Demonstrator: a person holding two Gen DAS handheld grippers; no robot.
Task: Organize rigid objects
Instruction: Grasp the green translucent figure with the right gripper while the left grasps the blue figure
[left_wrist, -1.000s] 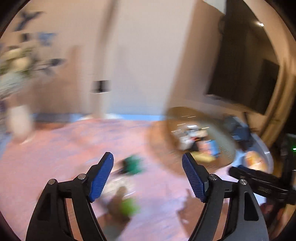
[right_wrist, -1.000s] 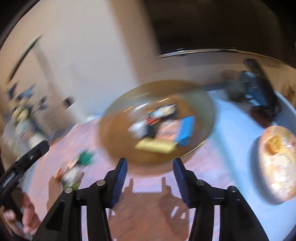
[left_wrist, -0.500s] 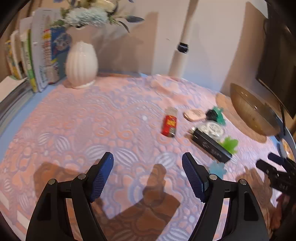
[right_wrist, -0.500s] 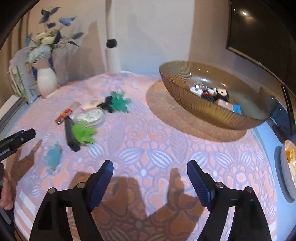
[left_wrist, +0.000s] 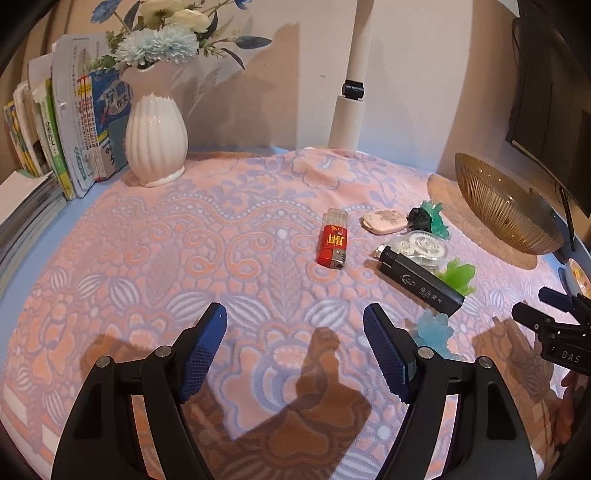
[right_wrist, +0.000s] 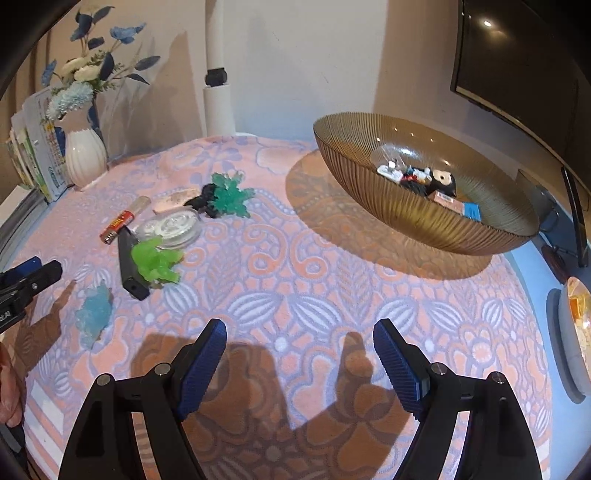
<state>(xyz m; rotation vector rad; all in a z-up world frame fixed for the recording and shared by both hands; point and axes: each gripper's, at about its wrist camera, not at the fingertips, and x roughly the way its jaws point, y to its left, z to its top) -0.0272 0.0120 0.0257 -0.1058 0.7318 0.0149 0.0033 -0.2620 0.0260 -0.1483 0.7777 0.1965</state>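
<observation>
both grippers hang over a pink-and-lilac patterned cloth (left_wrist: 155, 258), angled down at it. left gripper (left_wrist: 295, 347): blue-padded fingers spread wide, nothing between them, only their shadow on the cloth. right gripper (right_wrist: 300, 354): fingers likewise spread, gap empty.

loose items lie in a cluster ahead and right of the left gripper. red lighter (left_wrist: 333, 243) lies flat, nearest the cloth's middle. just right of it a pale pink oval case (left_wrist: 384, 221), then a black-and-teal spiky plastic piece (left_wrist: 430, 218). a clear round geared case (left_wrist: 424, 249) touches a long black lighter (left_wrist: 421, 284) lying on a slant. a bright green spiky piece (left_wrist: 458, 275) sits against the black lighter's far end. a pale blue spiky piece (left_wrist: 436, 332) lies apart, just beside the left gripper's right finger.

amber ribbed glass bowl (right_wrist: 424, 192) stands at the cloth's right, well apart from the cluster; it holds several small items, including a black figurine (right_wrist: 441, 181) and a blue box (right_wrist: 472, 211).

white ribbed vase (left_wrist: 155, 140) with flowers and upright books (left_wrist: 66, 125) stand at the back left.
</observation>
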